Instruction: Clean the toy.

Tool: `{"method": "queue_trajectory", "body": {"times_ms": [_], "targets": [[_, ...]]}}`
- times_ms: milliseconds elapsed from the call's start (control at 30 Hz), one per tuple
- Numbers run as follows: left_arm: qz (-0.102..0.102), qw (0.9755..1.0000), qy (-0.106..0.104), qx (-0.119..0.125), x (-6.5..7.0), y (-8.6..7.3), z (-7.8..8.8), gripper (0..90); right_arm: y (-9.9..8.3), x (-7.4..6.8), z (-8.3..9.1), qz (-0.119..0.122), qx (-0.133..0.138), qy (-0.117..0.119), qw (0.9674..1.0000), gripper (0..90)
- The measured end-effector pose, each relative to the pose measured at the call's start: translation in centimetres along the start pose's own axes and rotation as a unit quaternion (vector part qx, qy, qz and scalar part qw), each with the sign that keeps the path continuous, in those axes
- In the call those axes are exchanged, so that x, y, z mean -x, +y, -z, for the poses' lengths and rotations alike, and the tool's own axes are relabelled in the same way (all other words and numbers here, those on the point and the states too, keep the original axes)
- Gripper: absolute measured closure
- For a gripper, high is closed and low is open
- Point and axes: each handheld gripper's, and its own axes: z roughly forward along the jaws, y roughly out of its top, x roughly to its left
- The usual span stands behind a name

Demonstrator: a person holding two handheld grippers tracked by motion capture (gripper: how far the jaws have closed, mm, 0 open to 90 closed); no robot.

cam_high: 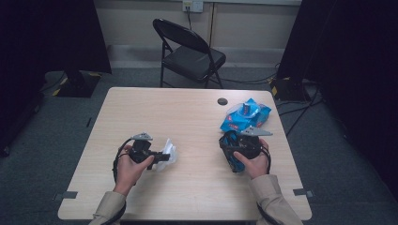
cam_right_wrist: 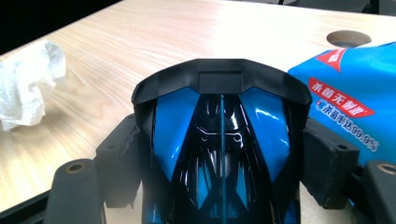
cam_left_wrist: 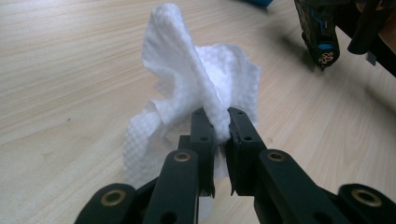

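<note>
A crumpled white wipe (cam_high: 170, 152) rests on the wooden table (cam_high: 187, 117) left of centre, one fold standing up. My left gripper (cam_high: 162, 157) is shut on that raised fold, and its own view shows the wipe (cam_left_wrist: 187, 79) pinched between the black jaws of the left gripper (cam_left_wrist: 219, 128). My right gripper (cam_high: 232, 147) is shut on a glossy blue and black toy car (cam_high: 233, 164) at the right of the table. In the right gripper view the car (cam_right_wrist: 222, 107) sits between the pads (cam_right_wrist: 123, 158) of the right gripper (cam_right_wrist: 222, 154). The car's tip (cam_left_wrist: 322, 42) appears in the left gripper view's far right.
A blue pack of wipes (cam_high: 246, 115) lies just beyond the right gripper, close beside the car (cam_right_wrist: 355, 102). A round cable hole (cam_high: 222, 101) is in the table's far side. A black folding chair (cam_high: 190, 54) stands behind the table.
</note>
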Motion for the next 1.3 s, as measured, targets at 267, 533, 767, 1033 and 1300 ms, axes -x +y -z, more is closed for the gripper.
{"method": "queue_trajectory", "body": {"times_ms": [267, 533, 767, 1033, 1300], "targets": [[0.001, 0.9999, 0.008, -0.008, -0.3, -0.1, -0.2, 82.3, -0.3, 0.4, -1.4, 0.003, -0.020, -0.004, 0.9998, 25.4], [-0.004, 0.9998, 0.013, -0.016, -0.5, -0.2, -0.3, 82.2, -0.7, 0.7, -2.6, 0.002, -0.033, -0.008, 0.9994, 25.3], [-0.001, 0.9997, 0.017, -0.015, -0.6, -0.3, -0.4, 82.1, -0.7, 0.9, -3.6, 0.006, -0.058, -0.013, 0.9982, 25.3], [-0.005, 0.9995, 0.023, -0.021, -0.7, -0.3, -0.8, 82.0, -0.6, 1.4, -4.3, 0.004, -0.074, -0.019, 0.9971, 25.3], [-0.002, 0.9995, 0.022, -0.023, -0.9, -0.5, -1.0, 82.0, -0.4, 1.5, -4.9, 0.009, -0.088, -0.028, 0.9957, 25.2]]}}
